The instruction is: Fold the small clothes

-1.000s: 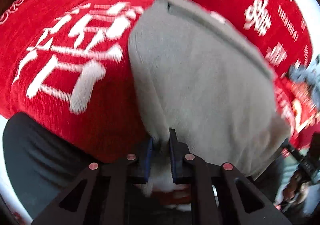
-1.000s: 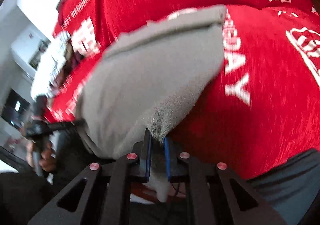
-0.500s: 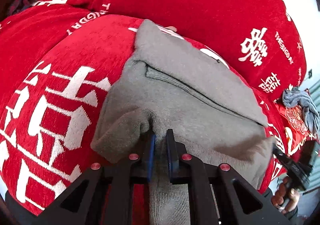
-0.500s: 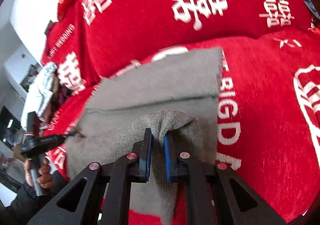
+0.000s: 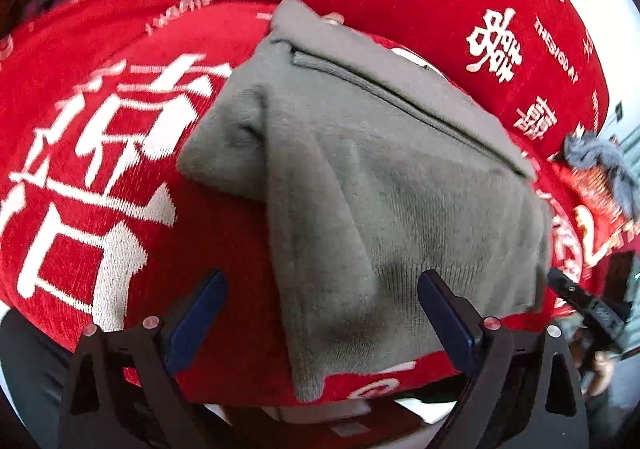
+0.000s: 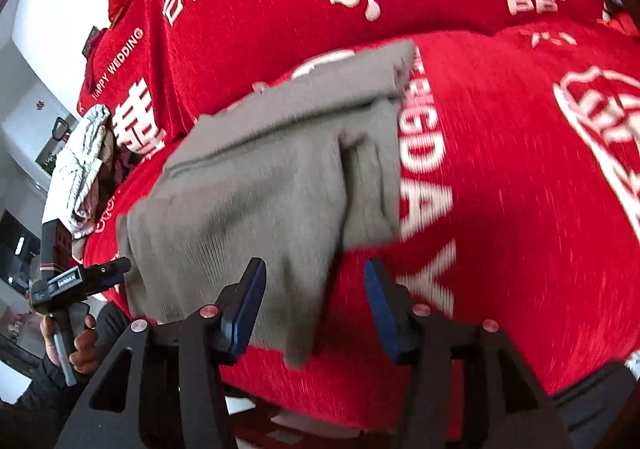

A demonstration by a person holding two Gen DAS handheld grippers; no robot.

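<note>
Both grippers, left gripper [image 5: 320, 313] and right gripper [image 6: 314, 303], gape over grey garment [image 5: 372, 177]

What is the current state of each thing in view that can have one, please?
Left gripper: open, holding nothing.
Right gripper: open, holding nothing.
Grey garment: released, lying folded over on the red cover, one corner sticking out at the side.
Grey cloth: crumpled, lying apart.
White cloth: bunched in a heap.
</note>
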